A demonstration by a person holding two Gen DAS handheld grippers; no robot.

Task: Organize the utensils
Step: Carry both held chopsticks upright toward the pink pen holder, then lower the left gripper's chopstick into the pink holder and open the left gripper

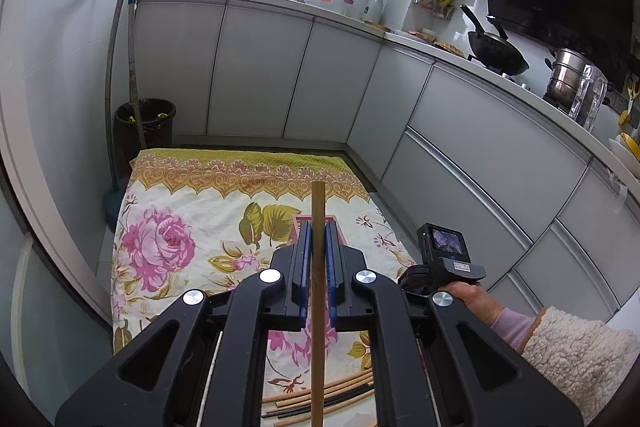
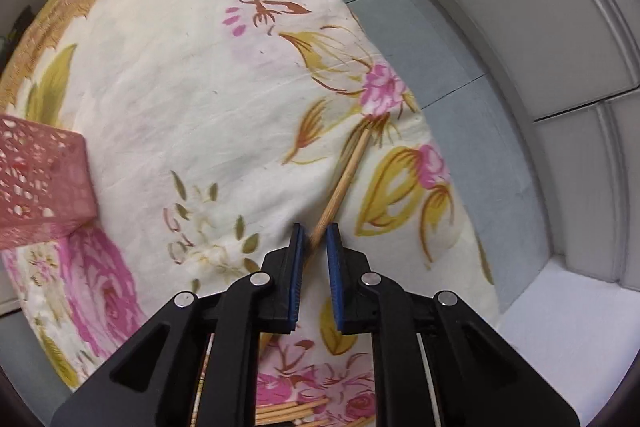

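We see the left gripper [image 1: 316, 239] with jaws pinched tight on a pale bamboo chopstick [image 1: 318, 211], stick poking forward past the pads over the floral cream cloth [image 1: 192, 203]. The right gripper [image 2: 316, 239] points down at the cloth; a second bamboo chopstick [image 2: 344, 183] runs between its blue pads [image 2: 297, 267] at a slant — jaws narrow with a gap showing, and we cannot tell if they grip it. More loose chopsticks, tan and dark [image 1: 324, 393], lie in a pile near us; the pink perforated holder [image 2: 40, 179] sits just left on the cloth.

Handling, our guess: light, stiff, smooth and round — prone to rolling or pivoting in the pads, so pinch near mid-length, square across. Writing: the label on the right gripper's body in the left view is too blurred to read.
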